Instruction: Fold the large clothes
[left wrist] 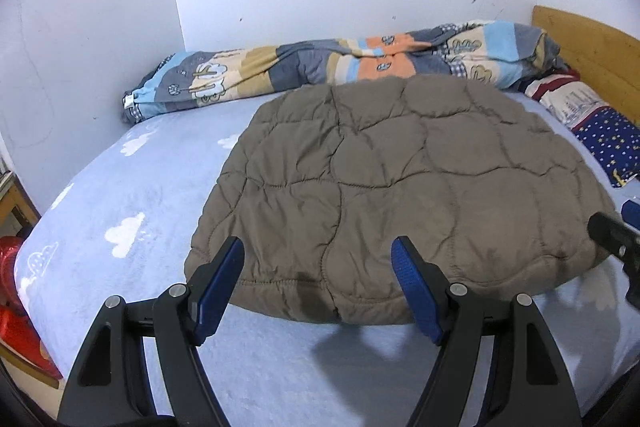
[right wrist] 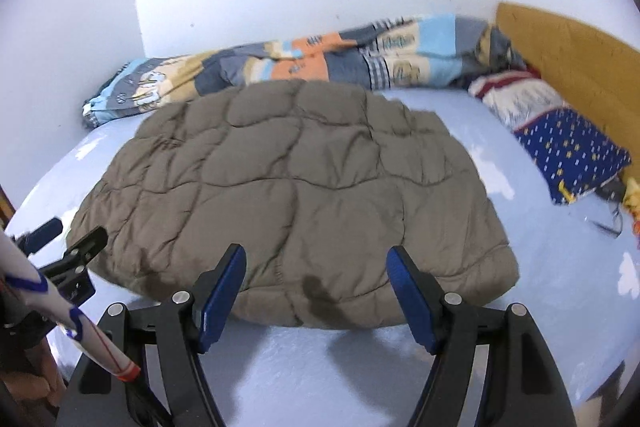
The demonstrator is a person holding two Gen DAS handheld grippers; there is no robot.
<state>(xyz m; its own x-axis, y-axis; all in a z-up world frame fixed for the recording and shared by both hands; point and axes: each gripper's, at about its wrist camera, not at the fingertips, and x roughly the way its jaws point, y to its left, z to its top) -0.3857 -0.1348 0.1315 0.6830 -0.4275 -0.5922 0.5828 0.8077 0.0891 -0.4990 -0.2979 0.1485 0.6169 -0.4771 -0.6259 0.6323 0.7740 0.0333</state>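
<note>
Where it lies folded, the brown quilted jacket (left wrist: 400, 187) looks puffy.

So the right wrist cam is looking over a brown quilted jacket (right wrist: 296, 199), folded into a puffy rectangle and lying flat on the light blue bedsheet (right wrist: 560, 267). The right gripper (right wrist: 316, 287) sits just above the near hem, both blue-padded fingers (right wrist: 222, 293) spread wide with nothing between them. Off at the left edge the left gripper (right wrist: 60, 239) pokes in near the jacket's corner; how its jaws stand isn't clear. A rolled patchwork blanket (right wrist: 288, 63) lies along the white wall, touching the jacket's far edge. A starry navy pillow (right wrist: 572, 155) rests by the wooden headboard (right wrist: 568, 55) on the right.
</note>
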